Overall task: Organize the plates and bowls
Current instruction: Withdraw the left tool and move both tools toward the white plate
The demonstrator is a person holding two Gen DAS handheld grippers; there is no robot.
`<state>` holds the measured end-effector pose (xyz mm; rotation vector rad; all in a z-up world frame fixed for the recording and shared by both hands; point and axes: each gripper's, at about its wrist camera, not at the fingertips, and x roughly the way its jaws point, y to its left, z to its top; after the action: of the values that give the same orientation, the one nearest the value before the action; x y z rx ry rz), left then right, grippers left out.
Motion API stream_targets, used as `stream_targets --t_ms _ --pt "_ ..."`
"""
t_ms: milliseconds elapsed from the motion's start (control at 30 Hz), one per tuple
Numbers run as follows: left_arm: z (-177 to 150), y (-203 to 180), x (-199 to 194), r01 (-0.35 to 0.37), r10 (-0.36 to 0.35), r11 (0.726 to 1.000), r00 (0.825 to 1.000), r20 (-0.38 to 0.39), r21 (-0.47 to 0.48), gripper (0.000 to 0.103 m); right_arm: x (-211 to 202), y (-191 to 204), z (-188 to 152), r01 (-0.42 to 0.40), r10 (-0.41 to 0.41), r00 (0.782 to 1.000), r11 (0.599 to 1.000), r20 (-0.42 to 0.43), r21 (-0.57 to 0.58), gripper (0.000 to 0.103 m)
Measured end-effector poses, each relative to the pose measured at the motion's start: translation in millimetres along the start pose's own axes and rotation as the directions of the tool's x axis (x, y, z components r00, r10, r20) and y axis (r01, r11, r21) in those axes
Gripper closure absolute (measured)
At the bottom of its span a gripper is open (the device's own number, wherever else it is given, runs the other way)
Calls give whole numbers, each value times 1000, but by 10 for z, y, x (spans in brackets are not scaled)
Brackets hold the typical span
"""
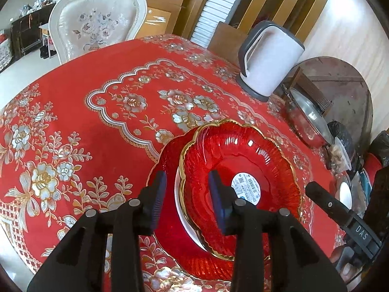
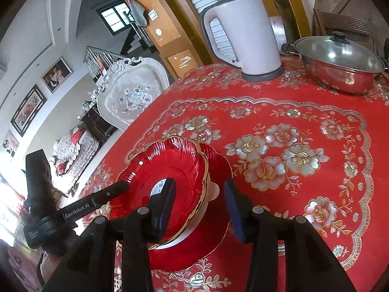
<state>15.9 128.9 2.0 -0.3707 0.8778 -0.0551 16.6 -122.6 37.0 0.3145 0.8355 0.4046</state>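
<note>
Two open grippers (image 1: 187, 197) (image 2: 199, 202) straddle bowl (image 1: 243, 170) rims — apart.

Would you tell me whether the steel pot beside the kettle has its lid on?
Lid on: a glass lid with a dark knob covers the steel pot, beside the kettle.

Left wrist view looked down close from the stack's left, right wrist view from its right, both shared the red plates (image 1: 240, 170), kettle (image 2: 245, 36) and chair (image 1: 97, 22).

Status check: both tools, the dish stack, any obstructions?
Left tool open, straddling red scalloped bowl rim. Right tool open, same. Bowl stacked on white dish, red plate. Kettle clear.
</note>
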Motion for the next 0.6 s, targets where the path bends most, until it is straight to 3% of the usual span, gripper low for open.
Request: stream_targets --t_ms 333,467,600 --pt "117 -96 -209 -11 11 1000 999 46 -1 70 -318 -199 34 22 -23 997 1000 69 14 52" --pt "170 -360 -368 20 -23 999 995 98 30 68 -574 -474 73 64 -68 990 997 121 44 48" --pt "156 -848 -405 78 -90 992 990 111 104 56 -921 -885 127 98 -119 974 988 191 117 48"
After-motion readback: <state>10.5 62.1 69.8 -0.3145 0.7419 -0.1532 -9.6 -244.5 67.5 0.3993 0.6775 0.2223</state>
